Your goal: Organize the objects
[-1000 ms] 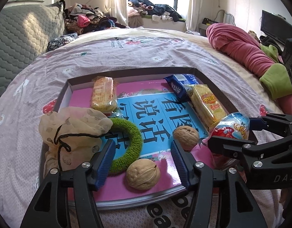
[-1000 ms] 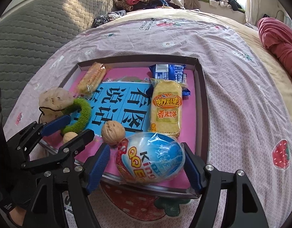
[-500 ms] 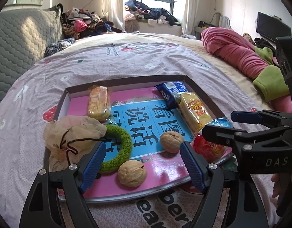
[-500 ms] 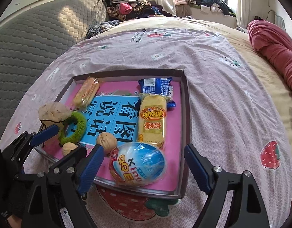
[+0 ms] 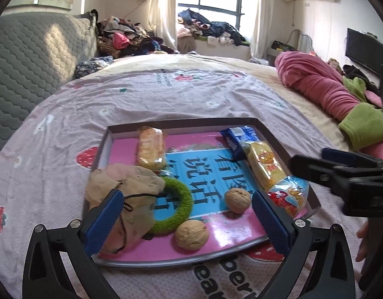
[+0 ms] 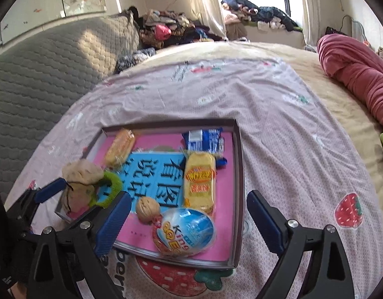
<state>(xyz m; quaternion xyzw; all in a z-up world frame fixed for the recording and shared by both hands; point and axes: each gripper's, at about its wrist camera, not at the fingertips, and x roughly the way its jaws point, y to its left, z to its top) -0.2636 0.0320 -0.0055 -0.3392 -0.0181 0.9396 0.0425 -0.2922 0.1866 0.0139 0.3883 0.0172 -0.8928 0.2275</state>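
A shallow box tray (image 5: 181, 122) (image 6: 237, 154) with a pink and blue printed floor lies on the bed. In it are two walnuts (image 5: 191, 234) (image 5: 237, 199) (image 6: 148, 209), a green fuzzy ring (image 5: 177, 206) (image 6: 113, 182), a beige drawstring pouch (image 5: 121, 186) (image 6: 82, 173), a wrapped egg toy (image 5: 288, 199) (image 6: 184, 231), a yellow cracker pack (image 5: 265, 169) (image 6: 199, 184), a blue snack pack (image 5: 237, 137) (image 6: 204, 139) and an orange biscuit pack (image 5: 151, 148) (image 6: 119, 147). My left gripper (image 5: 186, 221) hangs above the near walnut, jaws opening wide, holding nothing. My right gripper (image 6: 189, 221) hangs over the egg toy, jaws opening, pads clear of it.
The tray rests on a pale pink strawberry-print sheet (image 5: 166, 94) (image 6: 303, 154). A grey quilted headboard (image 5: 29, 57) rises at left. Pink and green bedding (image 5: 323, 87) lies at right. Piled clothes (image 5: 121, 39) sit beyond the bed by the window. A hand's fingers (image 5: 363, 239) show at the right edge.
Both grippers have spread their jaws wide and risen away from the tray. The walnut and the egg toy, earlier between the pads, now lie free in the tray.
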